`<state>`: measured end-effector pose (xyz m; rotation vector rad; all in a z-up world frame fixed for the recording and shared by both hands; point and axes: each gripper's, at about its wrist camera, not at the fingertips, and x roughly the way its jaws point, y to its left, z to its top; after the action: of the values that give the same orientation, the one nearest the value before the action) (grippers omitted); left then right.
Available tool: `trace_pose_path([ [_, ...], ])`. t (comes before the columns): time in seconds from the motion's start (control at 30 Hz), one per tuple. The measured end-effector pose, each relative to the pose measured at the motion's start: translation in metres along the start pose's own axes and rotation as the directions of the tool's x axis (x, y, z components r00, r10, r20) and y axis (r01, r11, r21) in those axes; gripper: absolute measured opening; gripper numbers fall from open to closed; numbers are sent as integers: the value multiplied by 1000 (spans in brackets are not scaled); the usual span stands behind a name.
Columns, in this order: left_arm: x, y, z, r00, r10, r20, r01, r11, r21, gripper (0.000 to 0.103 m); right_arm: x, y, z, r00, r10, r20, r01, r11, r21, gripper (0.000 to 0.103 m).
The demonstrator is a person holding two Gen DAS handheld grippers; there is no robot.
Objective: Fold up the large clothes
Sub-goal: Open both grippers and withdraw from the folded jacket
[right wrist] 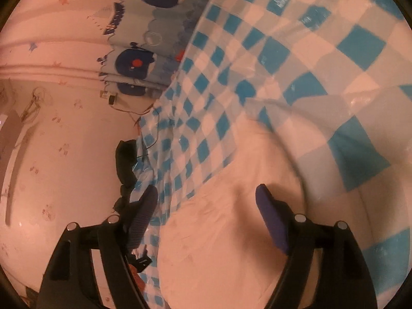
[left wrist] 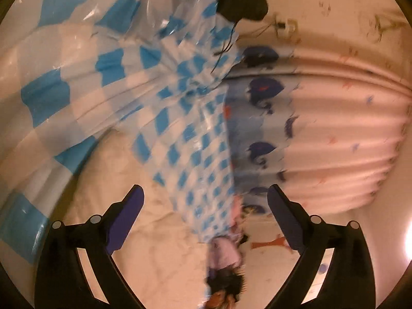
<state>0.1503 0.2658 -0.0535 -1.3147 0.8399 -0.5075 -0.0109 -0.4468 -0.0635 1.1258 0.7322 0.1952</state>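
- In the left wrist view, the left claw (left wrist: pixel 206 198) stands wide apart with nothing pinched; only a narrow strip of the blue-and-white checked cloth (left wrist: pixel 200 159) crosses the far side of its gap.
- From that claw the checked cloth spreads up and to the left, draped over the pale bed sheet (left wrist: pixel 154 244), its long run heading away toward the curtain (left wrist: pixel 342 128).
- In the right wrist view, the right claw (right wrist: pixel 206 195) is also open and empty, bare bed sheet (right wrist: pixel 219 231) between its fingers.
- There the checked cloth (right wrist: pixel 270 59) lies ahead and to the right, its loose edge just beyond the right finger, so judging from this the right claw seems slightly nearer a graspable edge.
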Motion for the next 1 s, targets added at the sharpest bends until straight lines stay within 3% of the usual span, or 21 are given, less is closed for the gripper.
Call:
trace_pose_path([
  [0.07, -1, -24, -12, 998, 68, 9, -68, 989, 131, 92, 1, 27, -11, 996, -84, 7, 85, 988, -126, 76],
  [0.13, 16, -55, -46, 988, 145, -43, -122, 930, 347, 92, 14, 62, -32, 982, -191, 10, 184, 932, -313, 76],
  [0.23, 56, -76, -106, 959, 241, -149, -111, 804, 584, 92, 51, 102, -68, 948, -318, 23, 280, 795, -538, 75],
  [0.3, 96, -79, -148, 922, 346, -174, -119, 682, 722, 92, 81, 113, -85, 923, -385, 20, 312, 716, -625, 75],
  [0.33, 109, -77, -159, 911, 375, -173, -125, 649, 751, 92, 96, 116, -90, 911, -413, 12, 319, 684, -656, 75],
  [0.37, 131, -72, -172, 891, 425, -160, -143, 597, 789, 92, 115, 118, -95, 895, -445, 13, 332, 648, -685, 75],
  [0.43, 156, -60, -178, 864, 490, -117, -205, 554, 807, 92, 151, 117, -97, 859, -511, 35, 371, 575, -730, 75],
  [0.47, 175, -50, -175, 844, 529, -93, -253, 544, 800, 92, 165, 112, -96, 834, -550, 53, 403, 541, -738, 75],
  [0.5, 181, -42, -171, 832, 549, -83, -282, 546, 788, 92, 182, 101, -93, 793, -606, 68, 446, 499, -743, 75],
  [0.53, 188, -31, -164, 821, 566, -80, -307, 555, 773, 92, 193, 90, -89, 770, -635, 66, 466, 488, -738, 76],
  [0.57, 197, -24, -158, 816, 572, -81, -320, 565, 760, 92, 205, 73, -81, 761, -648, 31, 474, 522, -710, 77],
  [0.6, 203, -22, -154, 812, 579, -73, -331, 560, 759, 92, 211, 62, -72, 763, -646, 9, 479, 557, -679, 78],
  [0.63, 212, -20, -151, 801, 595, -63, -345, 545, 764, 92, 214, 58, -67, 761, -648, 4, 486, 566, -666, 78],
  [0.67, 217, -19, -149, 790, 611, -58, -354, 532, 769, 92, 220, 54, -63, 751, -661, 0, 497, 565, -659, 79],
  [0.7, 224, -17, -150, 766, 640, -54, -370, 508, 778, 92, 223, 54, -63, 740, -673, -2, 504, 555, -662, 79],
  [0.77, 221, -21, -151, 749, 660, -62, -372, 496, 785, 92, 220, 56, -62, 731, -682, -17, 498, 550, -670, 79],
  [0.83, 204, -32, -150, 763, 642, -74, -366, 525, 769, 92, 199, 64, -59, 750, -661, -22, 493, 582, -647, 79],
  [0.87, 184, -42, -149, 790, 608, -76, -358, 559, 748, 92, 182, 73, -62, 776, -631, -5, 479, 594, -646, 79],
  [0.9, 177, -47, -147, 804, 591, -68, -354, 568, 743, 92, 166, 80, -65, 796, -605, 15, 465, 596, -655, 80],
  [0.93, 163, -52, -148, 816, 575, -48, -354, 565, 745, 92, 153, 87, -70, 806, -591, 40, 463, 586, -665, 80],
  [1.0, 145, -52, -143, 815, 579, 9, -386, 532, 753, 92, 118, 89, -77, 803, -583, 122, 497, 543, -677, 84],
])
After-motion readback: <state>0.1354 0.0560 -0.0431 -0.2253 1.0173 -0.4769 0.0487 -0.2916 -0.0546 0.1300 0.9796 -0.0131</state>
